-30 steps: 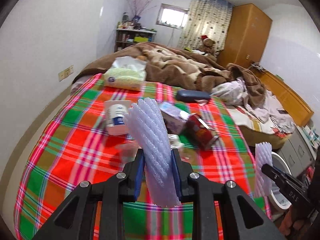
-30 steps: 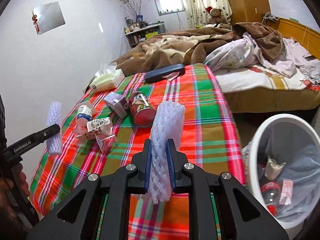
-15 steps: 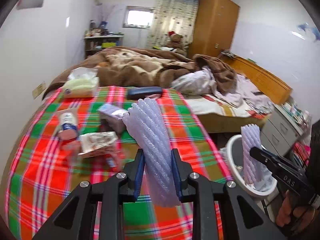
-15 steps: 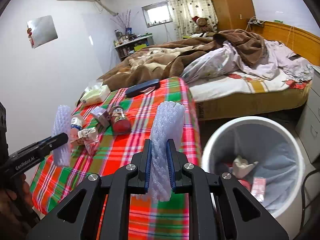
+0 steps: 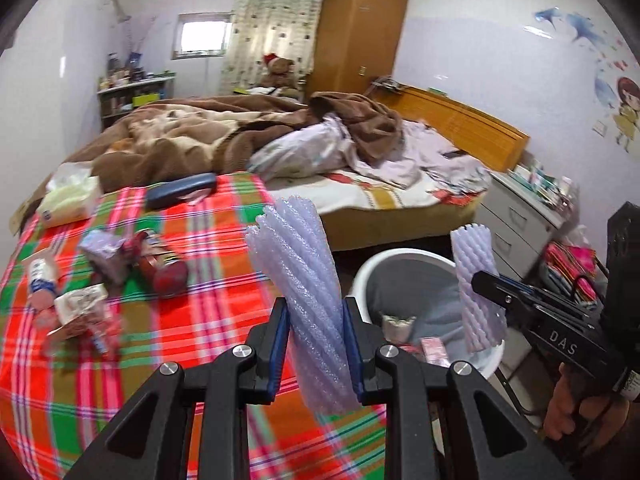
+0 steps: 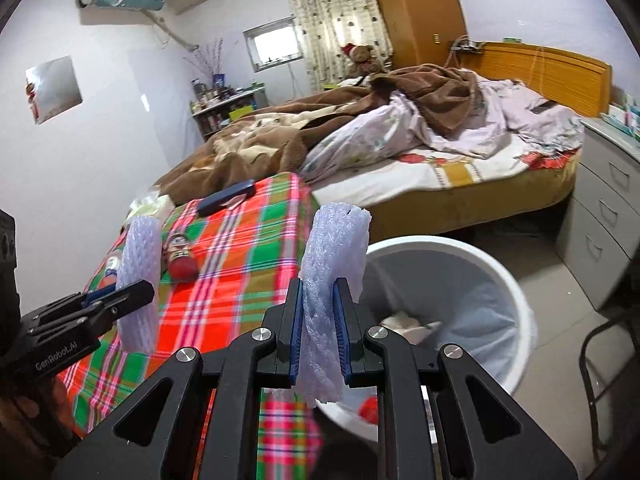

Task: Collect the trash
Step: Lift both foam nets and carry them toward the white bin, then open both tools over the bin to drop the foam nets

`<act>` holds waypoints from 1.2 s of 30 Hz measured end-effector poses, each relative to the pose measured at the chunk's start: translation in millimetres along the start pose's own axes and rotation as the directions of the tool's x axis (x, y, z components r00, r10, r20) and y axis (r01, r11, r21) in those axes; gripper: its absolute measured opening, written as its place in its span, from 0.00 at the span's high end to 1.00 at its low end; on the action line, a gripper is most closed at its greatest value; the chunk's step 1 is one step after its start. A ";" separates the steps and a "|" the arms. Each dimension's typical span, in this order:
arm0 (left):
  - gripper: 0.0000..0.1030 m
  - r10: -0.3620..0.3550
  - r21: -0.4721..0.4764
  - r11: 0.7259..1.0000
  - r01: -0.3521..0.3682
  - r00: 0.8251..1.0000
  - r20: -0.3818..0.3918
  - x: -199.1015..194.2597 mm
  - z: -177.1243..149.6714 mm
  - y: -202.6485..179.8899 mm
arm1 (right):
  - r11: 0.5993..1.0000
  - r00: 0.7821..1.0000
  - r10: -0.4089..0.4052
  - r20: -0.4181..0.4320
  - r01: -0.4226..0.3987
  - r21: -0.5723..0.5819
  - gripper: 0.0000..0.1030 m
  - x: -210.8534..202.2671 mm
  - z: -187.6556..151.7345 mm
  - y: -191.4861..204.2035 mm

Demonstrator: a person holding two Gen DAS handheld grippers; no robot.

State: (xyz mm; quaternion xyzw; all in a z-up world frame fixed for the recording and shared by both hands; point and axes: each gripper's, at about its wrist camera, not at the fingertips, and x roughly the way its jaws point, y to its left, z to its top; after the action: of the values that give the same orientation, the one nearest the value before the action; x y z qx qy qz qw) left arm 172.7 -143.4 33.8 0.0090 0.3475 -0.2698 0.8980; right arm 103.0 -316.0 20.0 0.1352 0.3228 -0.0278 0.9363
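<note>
Gripping upright foam sleeve [image 5: 310,312] | left claw [image 5: 316,354] clenched | right claw [image 6: 318,334] clenched on second sleeve [image 6: 332,280], upright

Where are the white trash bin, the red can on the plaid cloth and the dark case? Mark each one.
white trash bin [image 6: 502,276]: right wrist view, on its far rim.
red can [image 5: 170,278]: left wrist view, on its near end.
dark case [image 5: 180,191]: left wrist view, mid-body.

Trash bin [image 6: 496,272] contents partly hidden behind tongs; table litter [image 5: 76,312] motion-blurred.
</note>
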 end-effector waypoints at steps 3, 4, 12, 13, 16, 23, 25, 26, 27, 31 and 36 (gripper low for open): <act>0.74 -0.031 0.018 0.999 0.031 0.999 -0.012 10.0 0.6 -15.3 | 1.000 1.000 -0.018 -0.002 0.018 0.006 0.85 -0.9 0.6 -10.3; 0.74 -0.039 0.024 0.999 0.040 0.999 -0.017 13.3 0.6 -21.1 | 1.000 1.000 -0.023 -0.002 0.023 0.006 0.85 -1.3 0.8 -13.5; 0.74 -0.118 0.083 0.989 0.124 0.990 -0.078 49.1 -0.4 -62.6 | 0.998 0.997 -0.061 -0.046 0.062 0.009 0.85 5.7 -0.5 -41.7; 0.74 -0.126 0.087 0.987 0.133 0.988 -0.088 53.5 -1.6 -66.1 | 0.998 0.996 -0.067 -0.051 0.068 0.014 0.85 7.2 -1.6 -45.6; 0.74 -0.139 0.101 0.983 0.151 0.983 -0.121 69.0 -4.7 -76.1 | 0.997 0.994 -0.078 -0.078 0.080 0.013 0.85 13.4 -4.6 -54.2; 0.74 -0.146 0.113 0.980 0.166 0.975 -0.169 97.2 -9.4 -89.6 | 0.994 0.985 -0.104 -0.134 0.105 0.003 0.84 26.9 -10.3 -66.9; 0.74 -0.144 0.111 0.980 0.166 0.973 -0.181 103.9 -10.2 -91.2 | 0.994 0.984 -0.107 -0.143 0.108 -0.001 0.84 28.9 -11.3 -70.3; 0.74 -0.148 0.109 0.979 0.170 0.972 -0.183 105.9 -10.4 -91.4 | 0.993 0.981 -0.114 -0.154 0.115 -0.005 0.84 31.2 -12.1 -71.7; 0.74 -0.151 0.103 0.980 0.172 0.971 -0.188 109.0 -10.4 -91.4 | 0.993 0.980 -0.120 -0.159 0.120 -0.006 0.84 32.4 -11.9 -72.6; 0.68 -0.150 0.097 0.980 0.172 0.969 -0.198 116.6 -11.0 -90.6 | 0.993 0.977 -0.118 -0.178 0.119 -0.004 0.81 36.4 -12.6 -77.3; 0.50 -0.160 0.082 0.981 0.178 0.969 -0.190 118.5 -9.4 -86.9 | 0.991 0.973 -0.132 -0.188 0.131 -0.019 0.70 37.7 -13.4 -76.7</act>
State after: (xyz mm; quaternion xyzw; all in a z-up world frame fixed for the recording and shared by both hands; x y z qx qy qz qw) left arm 196.9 -272.4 -33.0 0.0484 0.4139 -0.3603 0.8346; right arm 114.1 -384.8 -31.3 0.1127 0.4183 -0.0757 0.8981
